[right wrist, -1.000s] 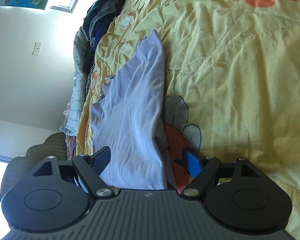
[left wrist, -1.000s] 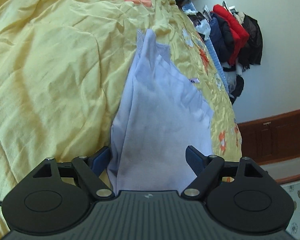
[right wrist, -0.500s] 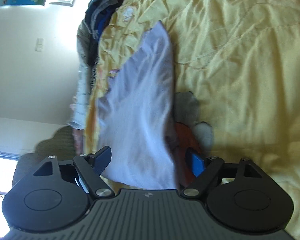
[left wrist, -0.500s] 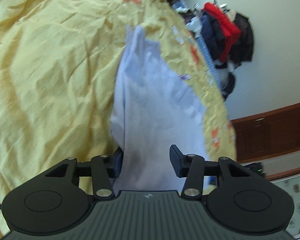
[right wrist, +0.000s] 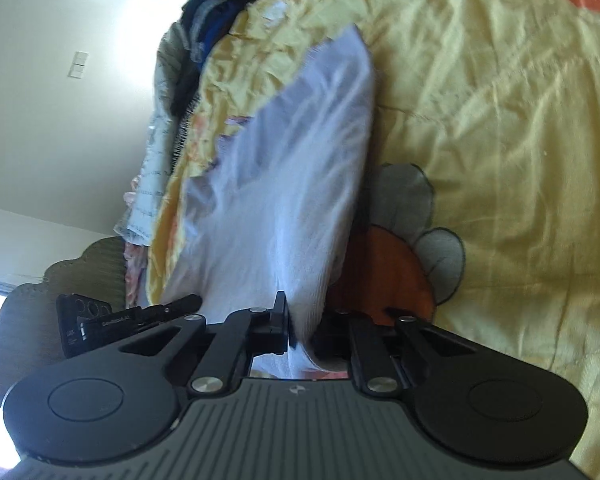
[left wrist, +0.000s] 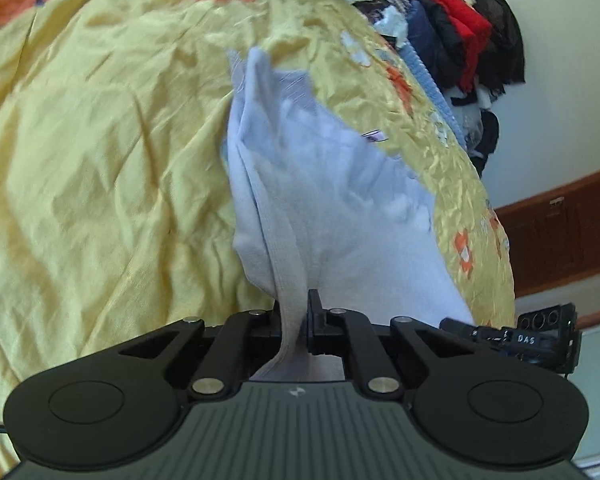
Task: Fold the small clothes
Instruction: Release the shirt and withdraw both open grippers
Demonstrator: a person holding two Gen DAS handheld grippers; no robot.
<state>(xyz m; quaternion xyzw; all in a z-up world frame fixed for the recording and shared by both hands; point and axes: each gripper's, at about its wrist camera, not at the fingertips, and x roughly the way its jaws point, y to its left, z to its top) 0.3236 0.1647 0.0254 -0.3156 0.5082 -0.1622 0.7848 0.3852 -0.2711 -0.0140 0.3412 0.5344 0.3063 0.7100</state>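
Both pairs of tongs have just been closing; a second ago each stood wide astride the near edge of the pale lavender garment (left wrist: 320, 184), and now each is pinched narrow on it. The left tongs (left wrist: 298, 316) hold a banded hem strip between their pads; the right tongs (right wrist: 300, 320) hold a bunched fold of the same cloth. The near edge now rises off the yellow quilt (left wrist: 100, 140) toward the cameras, where before it lay flat; the far tip of the garment rests on the quilt, roughly mid-bed.

We judge this as the grasp for a fold completed: two near corners secured, lift begun; the next move would likely carry the near edge over toward the far end. Risk: the right grip looks bunched, so the fold line may come out uneven.

Count: one garment in hand; two tongs, both gripping it; one quilt with orange flower patches; one heap of dark and red clothes (left wrist: 460, 36) at the far right in the left view; a second dark heap (right wrist: 216, 4) at the far left in the right view; whether these are the same pile we cannot tell.
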